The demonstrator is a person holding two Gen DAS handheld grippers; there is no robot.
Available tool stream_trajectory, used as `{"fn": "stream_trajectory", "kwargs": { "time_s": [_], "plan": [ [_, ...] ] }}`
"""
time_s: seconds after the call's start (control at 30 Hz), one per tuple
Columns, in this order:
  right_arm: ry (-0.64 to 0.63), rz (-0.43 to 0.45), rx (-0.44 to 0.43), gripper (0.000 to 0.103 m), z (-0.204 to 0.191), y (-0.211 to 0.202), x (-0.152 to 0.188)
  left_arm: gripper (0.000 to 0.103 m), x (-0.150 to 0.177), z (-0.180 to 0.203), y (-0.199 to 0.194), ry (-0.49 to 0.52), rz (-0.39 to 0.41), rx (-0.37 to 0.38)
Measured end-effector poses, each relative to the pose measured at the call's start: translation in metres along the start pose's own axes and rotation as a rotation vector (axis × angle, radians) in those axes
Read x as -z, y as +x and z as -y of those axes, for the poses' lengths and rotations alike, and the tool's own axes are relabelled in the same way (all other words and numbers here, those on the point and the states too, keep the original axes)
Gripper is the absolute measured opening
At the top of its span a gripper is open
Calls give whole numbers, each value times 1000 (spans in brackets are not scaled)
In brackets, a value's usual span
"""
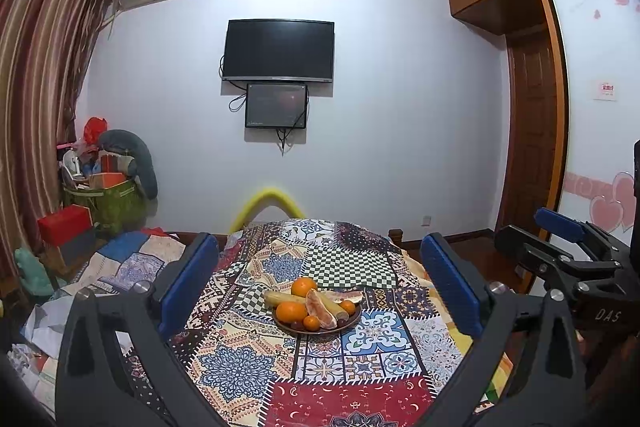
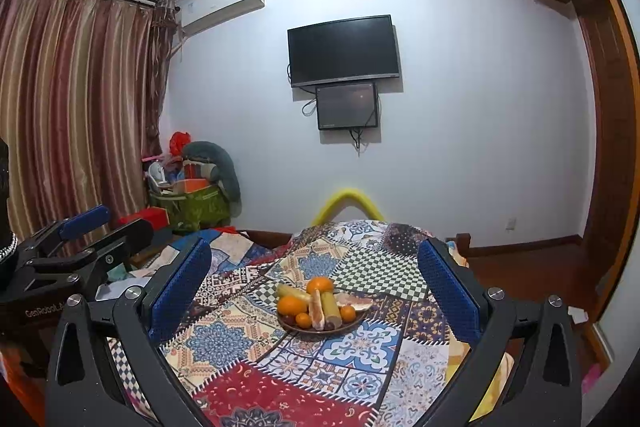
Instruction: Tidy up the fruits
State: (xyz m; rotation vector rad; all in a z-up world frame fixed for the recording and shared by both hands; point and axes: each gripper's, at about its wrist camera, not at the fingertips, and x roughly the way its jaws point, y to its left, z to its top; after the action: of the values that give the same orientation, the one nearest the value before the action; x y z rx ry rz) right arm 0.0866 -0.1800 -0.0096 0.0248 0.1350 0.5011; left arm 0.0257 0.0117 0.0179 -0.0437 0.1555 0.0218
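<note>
A brown plate of fruit sits on the patchwork tablecloth. It holds oranges, small tangerines, pink pomelo wedges, yellow sugarcane pieces and dark small fruits. The plate also shows in the right wrist view with an orange. My left gripper is open and empty, held back from the plate. My right gripper is open and empty, also short of the plate. The right gripper shows at the right of the left wrist view, and the left gripper at the left of the right wrist view.
The table stands in a bedroom. A yellow foam arch rises behind the table's far edge. A green basket of clutter and a red box stand at the left by the curtain. A wooden door is at the right.
</note>
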Motion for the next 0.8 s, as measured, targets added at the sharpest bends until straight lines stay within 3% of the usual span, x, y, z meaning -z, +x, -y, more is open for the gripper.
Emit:
{"fn": "stream_trajectory", "kwargs": {
  "time_s": [0.8],
  "plan": [
    [22,-1,-2,103,4,-4,-4,102,0,-1,3,-14,-11,1]
  ]
}}
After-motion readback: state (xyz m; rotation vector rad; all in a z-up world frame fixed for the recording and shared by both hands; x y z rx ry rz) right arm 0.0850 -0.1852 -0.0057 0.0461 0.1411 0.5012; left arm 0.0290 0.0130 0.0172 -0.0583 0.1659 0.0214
